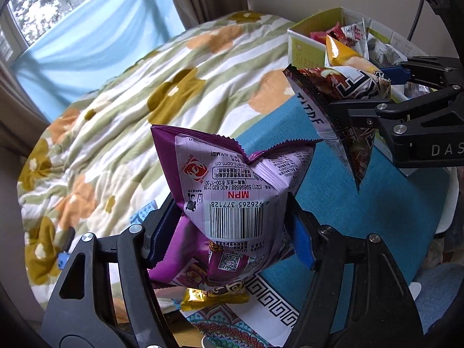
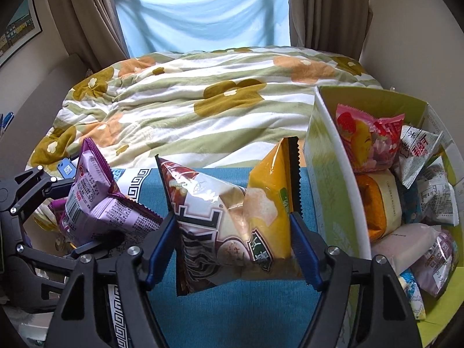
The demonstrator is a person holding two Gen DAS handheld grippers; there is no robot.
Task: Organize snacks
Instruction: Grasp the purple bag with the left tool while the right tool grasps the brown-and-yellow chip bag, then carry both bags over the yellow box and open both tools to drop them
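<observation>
My left gripper (image 1: 232, 226) is shut on a purple snack bag (image 1: 229, 179), held up off the table with its barcode facing the camera. In the right wrist view the same purple bag (image 2: 95, 203) sits at the left in the left gripper (image 2: 78, 214). My right gripper (image 2: 232, 237) is shut on a brown-and-white chip bag (image 2: 203, 217) and a yellow bag (image 2: 269, 203), pressed together between the blue pads and lifted above the blue cloth. A green-and-white cardboard box (image 2: 327, 174) stands just to their right, holding several snack packs. The left wrist view shows the right gripper (image 1: 368, 92) in front of that box (image 1: 304, 49).
A blue tablecloth (image 2: 226, 313) with a patterned border covers the table. A gold-wrapped sweet (image 1: 203, 295) lies beneath the purple bag. Beyond the table's far edge is a bed with a flowered quilt (image 2: 188, 110), then curtains and a window.
</observation>
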